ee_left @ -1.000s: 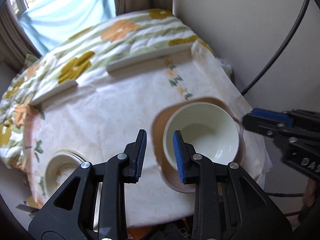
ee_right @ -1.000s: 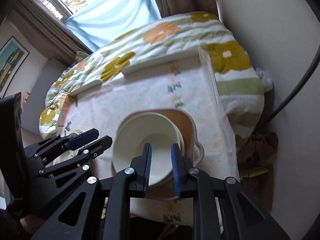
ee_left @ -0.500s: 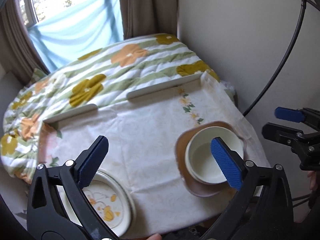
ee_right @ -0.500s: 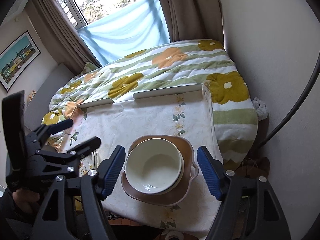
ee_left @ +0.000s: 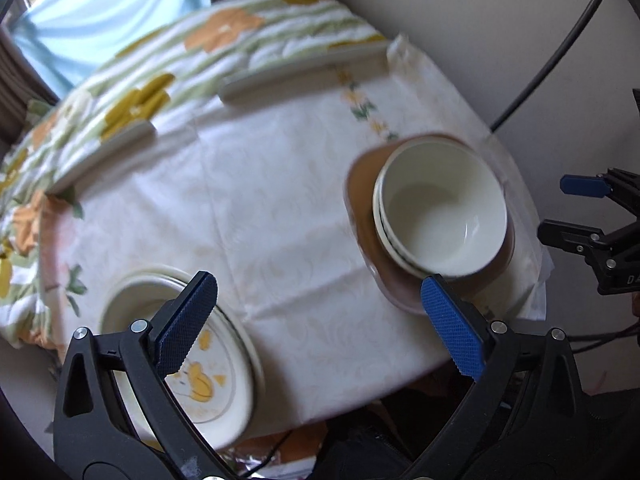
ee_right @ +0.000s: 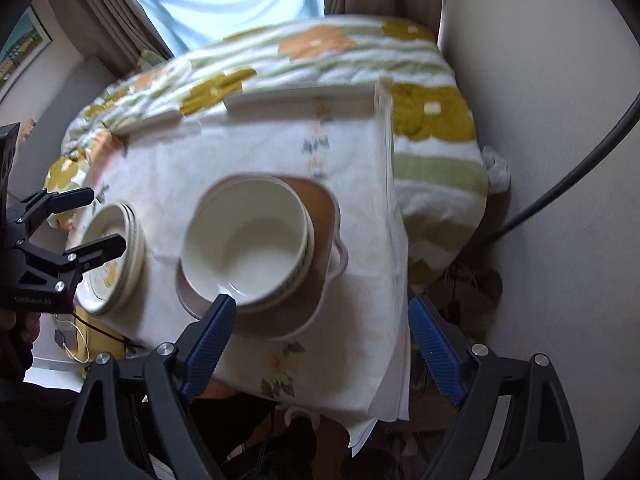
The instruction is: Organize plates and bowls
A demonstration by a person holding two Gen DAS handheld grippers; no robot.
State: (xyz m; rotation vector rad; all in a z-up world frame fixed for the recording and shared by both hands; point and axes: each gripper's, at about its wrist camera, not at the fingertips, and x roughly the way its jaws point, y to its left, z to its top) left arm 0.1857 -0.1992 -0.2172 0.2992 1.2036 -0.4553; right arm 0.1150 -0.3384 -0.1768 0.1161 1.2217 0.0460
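So, two glossy cream ceramic bowls [ee_left: 440, 208] are seen nested one inside the other, the inner one plain and smooth inside, with a thin dark line showing on the rim of the outer one and a faint greenish pattern on its side in the right wrist view. The stack is sat on a brown rounded-square plate with a small side handle [ee_right: 324, 240], over on the right side of the table covered with a white floral-print tablecloth [ee_left: 280, 208]. On the near left part of the same table, a stack of cream round plates with a yellow cartoon print [ee_left: 208, 380] is found, a thin dark ring running round the top plate's well; the edges are a bit blurred.

The left gripper [ee_left: 320, 320] is held above the near table edge with its blue-padded jaws spread wide and nothing between them. The right gripper [ee_right: 320, 344] is spread wide too, nothing gripped, with its left pad just in front of the bowl stack's near rim. Behind the table a quilt with orange and mustard flowers on green stripes [ee_right: 320, 52] is spread out.
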